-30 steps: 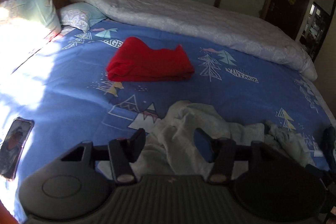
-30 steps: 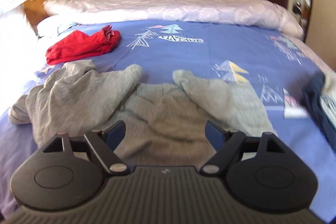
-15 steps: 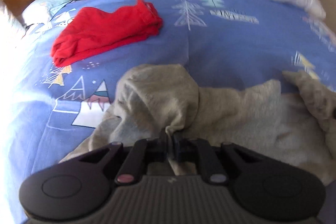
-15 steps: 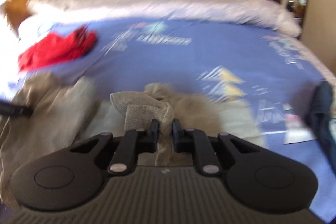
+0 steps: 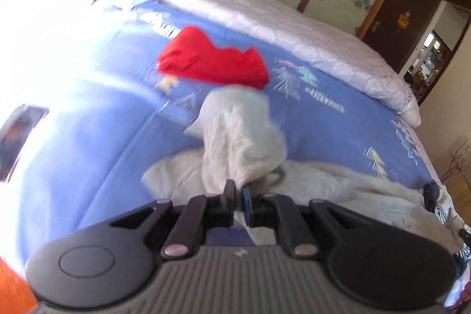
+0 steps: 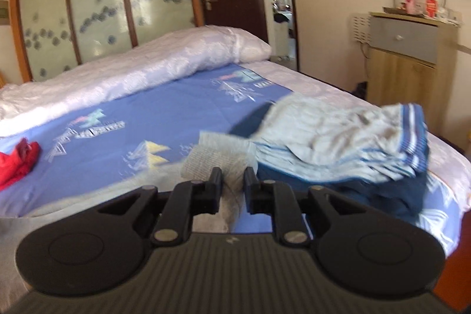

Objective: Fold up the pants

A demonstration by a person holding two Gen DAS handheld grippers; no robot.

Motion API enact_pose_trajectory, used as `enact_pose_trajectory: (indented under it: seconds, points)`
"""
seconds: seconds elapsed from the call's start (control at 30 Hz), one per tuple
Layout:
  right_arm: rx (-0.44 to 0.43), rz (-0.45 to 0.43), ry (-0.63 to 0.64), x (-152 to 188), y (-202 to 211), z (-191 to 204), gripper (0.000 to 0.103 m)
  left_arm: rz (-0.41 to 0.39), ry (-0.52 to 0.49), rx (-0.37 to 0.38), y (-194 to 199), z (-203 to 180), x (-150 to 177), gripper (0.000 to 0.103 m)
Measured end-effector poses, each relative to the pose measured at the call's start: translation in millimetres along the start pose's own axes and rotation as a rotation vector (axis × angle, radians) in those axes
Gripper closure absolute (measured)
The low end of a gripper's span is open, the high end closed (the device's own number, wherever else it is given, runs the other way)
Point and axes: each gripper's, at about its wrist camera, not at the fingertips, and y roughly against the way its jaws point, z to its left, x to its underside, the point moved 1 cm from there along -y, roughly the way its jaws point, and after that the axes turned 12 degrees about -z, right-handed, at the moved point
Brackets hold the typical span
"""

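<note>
Grey pants, held at two points over a blue bed sheet.
Left gripper (image 5: 237, 196): jaws pinching pants (image 5: 244, 134), fabric rising toward 12 o'clock. Right gripper (image 6: 232, 181): jaws clamped on a ribbed cuff (image 6: 217, 158). Red garment (image 5: 212, 61) at 11 o'clock; striped clothes (image 6: 347, 143) at 2 o'clock.

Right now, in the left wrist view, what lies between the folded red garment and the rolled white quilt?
Only bare blue printed bedsheet lies between the folded red garment and the rolled white quilt, in the left wrist view.
</note>
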Motion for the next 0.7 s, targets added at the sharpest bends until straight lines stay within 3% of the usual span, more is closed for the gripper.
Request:
enact_pose_trajectory:
  seconds: [0.1, 0.23, 0.33, 0.4, 0.43, 0.47, 0.5, 0.53, 0.57, 0.63, 0.7]
  points:
    - [0.058, -0.008, 0.047, 10, 5, 2, 0.051, 0.034, 0.040, -0.071, 11, 21, 21, 0.098]
    - [0.043, -0.021, 0.007, 9, 4, 4, 0.050, 0.021, 0.093, -0.202, 22, 54, 21, 0.101]
    - [-0.036, -0.020, 0.016, 4, 1, 19, 0.048, 0.005, 0.143, -0.233, 25, 67, 10, 0.100]
    - [-0.123, 0.003, 0.029, 4, -4, 37, 0.046, -0.016, 0.111, -0.231, 22, 62, 0, 0.099]
    - [-0.175, 0.020, 0.036, 3, -8, 48, 0.044, -0.023, 0.088, -0.223, 20, 56, -4, 0.090]
    - [-0.232, 0.037, 0.050, 4, -12, 61, 0.039, -0.021, 0.073, -0.206, 14, 49, -8, 0.064]
    - [-0.297, 0.055, 0.073, 6, -17, 75, 0.035, -0.020, 0.065, -0.196, 9, 42, -10, 0.046]
    - [-0.363, 0.077, 0.104, 10, -22, 90, 0.034, -0.028, 0.058, -0.190, 2, 33, -13, 0.019]
    - [-0.421, 0.099, 0.142, 14, -26, 105, 0.031, -0.039, 0.040, -0.179, -5, 24, -14, 0.013]
    - [-0.532, 0.152, 0.214, 24, -34, 136, 0.030, -0.002, 0.010, -0.175, -24, 8, -15, 0.014]
    - [-0.601, 0.239, 0.197, 32, -40, 158, 0.030, 0.033, 0.011, -0.133, -39, -6, -15, 0.014]
